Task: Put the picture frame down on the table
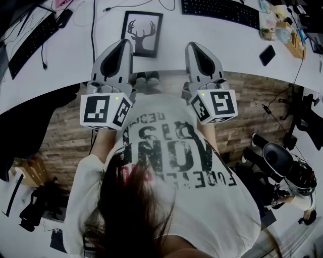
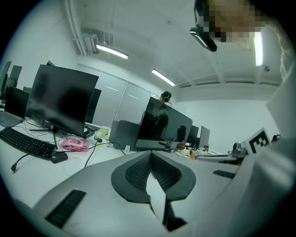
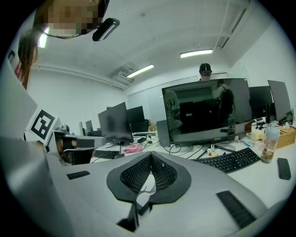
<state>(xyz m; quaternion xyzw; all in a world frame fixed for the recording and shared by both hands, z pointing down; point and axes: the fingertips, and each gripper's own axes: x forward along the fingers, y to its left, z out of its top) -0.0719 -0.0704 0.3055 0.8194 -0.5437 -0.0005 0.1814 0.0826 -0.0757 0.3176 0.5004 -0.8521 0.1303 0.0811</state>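
Picture frame lies flat and face up on a long white table, near the edge closest to the person. The room is an open office with strip lights on the ceiling and a wood-pattern floor below the table edge.

A black keyboard lies beyond and to the right of the frame, and a second keyboard with a mouse sits to the far left. A dark cable runs across the top between that mouse and the frame. A phone rests towards the right end. A row of dark monitors stands along the far side of the table, and an office chair is on the floor to the right.

The left gripper has its tip at the frame's lower left corner; whether it touches cannot be told. The right gripper is just beside the frame, off its right side. Both are closed with nothing held: the mesh pads of the left meet at the tip, and so do the pads of the right.

The frame's long axis runs away from the person, turned slightly off square to the table edge. The stag's antlers point to the far side, so the print reads upright from where the person stands.
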